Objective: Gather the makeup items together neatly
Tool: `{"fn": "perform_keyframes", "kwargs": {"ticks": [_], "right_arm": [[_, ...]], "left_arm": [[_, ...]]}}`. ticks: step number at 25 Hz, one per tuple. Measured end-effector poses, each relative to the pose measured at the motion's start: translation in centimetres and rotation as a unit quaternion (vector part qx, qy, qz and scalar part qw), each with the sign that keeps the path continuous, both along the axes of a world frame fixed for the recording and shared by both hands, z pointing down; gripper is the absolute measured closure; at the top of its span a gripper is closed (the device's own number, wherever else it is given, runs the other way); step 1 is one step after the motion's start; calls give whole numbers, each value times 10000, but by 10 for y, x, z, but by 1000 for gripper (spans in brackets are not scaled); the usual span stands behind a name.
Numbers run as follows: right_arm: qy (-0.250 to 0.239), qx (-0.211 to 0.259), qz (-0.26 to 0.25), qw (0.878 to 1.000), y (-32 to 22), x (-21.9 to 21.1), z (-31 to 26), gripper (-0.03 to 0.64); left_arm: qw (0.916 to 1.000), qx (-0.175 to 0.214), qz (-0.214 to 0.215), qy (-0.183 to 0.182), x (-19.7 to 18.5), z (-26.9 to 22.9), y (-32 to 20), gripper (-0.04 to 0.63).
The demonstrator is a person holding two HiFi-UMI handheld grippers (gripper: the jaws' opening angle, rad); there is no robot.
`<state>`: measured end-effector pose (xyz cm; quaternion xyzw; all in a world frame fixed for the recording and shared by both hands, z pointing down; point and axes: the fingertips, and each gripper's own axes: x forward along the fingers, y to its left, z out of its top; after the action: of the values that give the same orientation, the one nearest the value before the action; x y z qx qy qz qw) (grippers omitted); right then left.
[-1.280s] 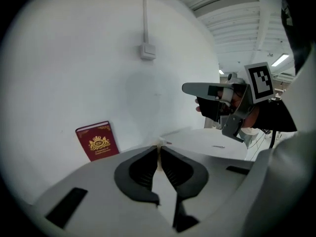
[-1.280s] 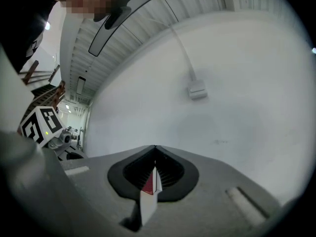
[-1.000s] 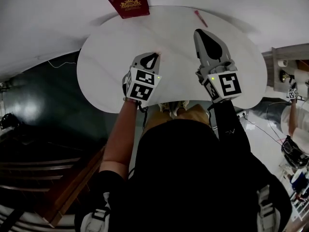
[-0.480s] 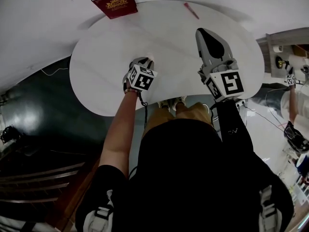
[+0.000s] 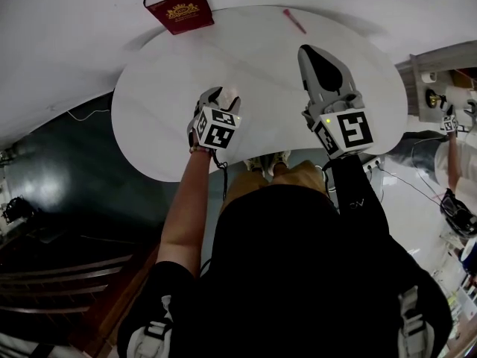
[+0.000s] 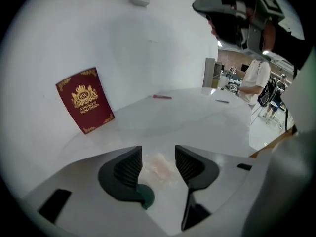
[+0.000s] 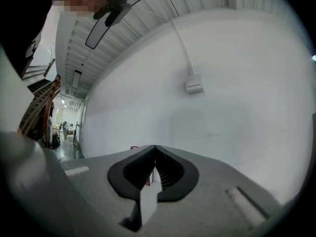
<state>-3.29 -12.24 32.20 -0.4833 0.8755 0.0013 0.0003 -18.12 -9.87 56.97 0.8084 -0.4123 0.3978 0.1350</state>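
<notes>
Pale-pink makeup item (image 6: 160, 168) lies on the white table (image 5: 171, 118), right between the left gripper (image 6: 158, 152) jaws, which have just swung wide, pads clear of it. Right gripper (image 7: 154, 152), at its 3 o'clock, is closed and empty. Pink stick (image 5: 294, 20) sits at the table's 1 o'clock, red book (image 5: 179, 7) at 11.

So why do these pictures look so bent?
Head view: wide lens curves the table; floor has glare. Left gripper view: black rim, book sharp, pale item between the jaws soft. Right gripper view: black corners, wall bulges.
</notes>
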Motion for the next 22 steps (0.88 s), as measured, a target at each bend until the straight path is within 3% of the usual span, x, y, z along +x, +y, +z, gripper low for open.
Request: {"fn": "perform_keyframes", "kwargs": {"ticks": [4,7,11,13,15,22], "right_arm": [[-40,140,-26,9999,-1,-3,-13,612],[-57,210,-70,9997,-1,-9,-20,612],[-58,345,-126,9993,-1,-18,-32,612],[-71,436,-125,9989,0,-20,-39,612],[-64,435,-80,9990,2,-20,-40,612],[65,478,298,9984,6,7,-38,612]], "left_arm": [[9952,879,-239,369,-2,-82,-10,385],[9831,1711,-377,533,-3,-152,-17,387],[9490,3036,-503,690,-8,-247,-19,408],[9329,3469,-531,816,-9,-280,-15,423],[9283,3572,-492,911,-9,-289,-12,430],[9296,3439,-131,1317,18,-284,-15,436]]}}
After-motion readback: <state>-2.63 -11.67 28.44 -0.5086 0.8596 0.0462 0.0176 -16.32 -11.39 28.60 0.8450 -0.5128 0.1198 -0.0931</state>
